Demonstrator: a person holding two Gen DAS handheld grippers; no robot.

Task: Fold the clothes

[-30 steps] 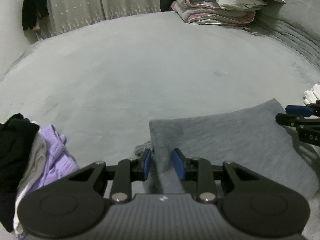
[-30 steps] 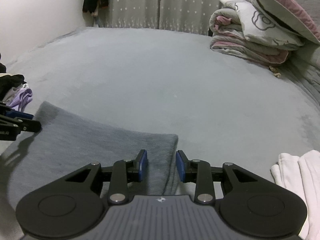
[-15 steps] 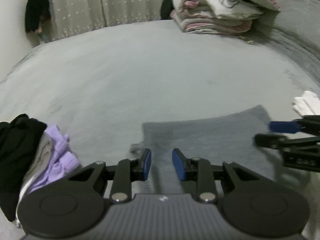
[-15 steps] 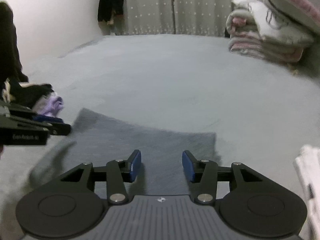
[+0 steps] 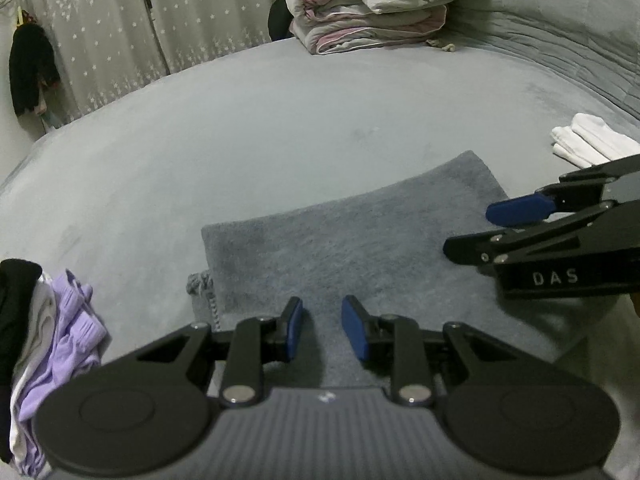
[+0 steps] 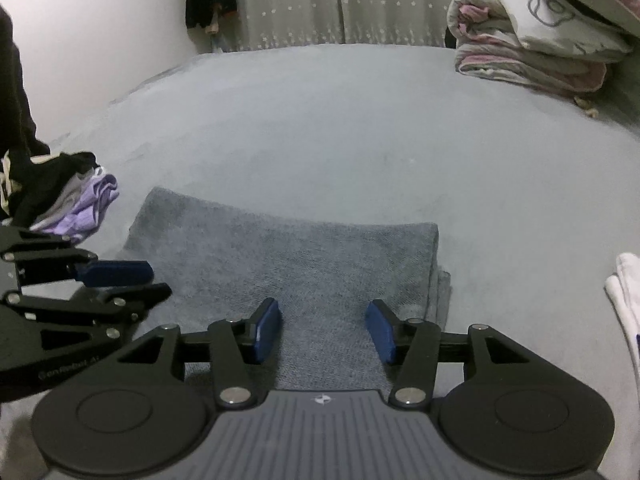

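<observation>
Your left gripper [image 5: 321, 328] sits low in the centre of its frame, jaws narrow, with only a slim gap showing between the blue pads [image 5: 295, 330]; nothing is pinched there, just grey cloth underneath. Your right gripper [image 6: 325, 330] has just been opening and now stands at a middling width, nothing between the pads, hovering above the cloth.

The folded grey garment [image 5: 352, 248] lies flat on the grey bed [image 5: 240, 128], filling the lower middle of both views. In the right view its folded edge [image 6: 434, 272] runs down just right of centre, with a lower layer peeking out past it. At the left end a knotted cord [image 5: 202, 284] sticks out.

Further out: an unsorted pile of black, white and lilac clothes [image 5: 60, 332] at lower left, folded white items [image 5: 588, 144] at the right edge, stacked quilts [image 5: 372, 12] at the top.

Risks:
- With both grippers free, the fold rests on its own weight; a pad dragging across it would likely slide the top layer and widen that offset.
- The narrow left gripper may catch one layer only on a regrip.
- The cord could snag a finger.
- Your grippers are close to each other; watch for a knock.
</observation>
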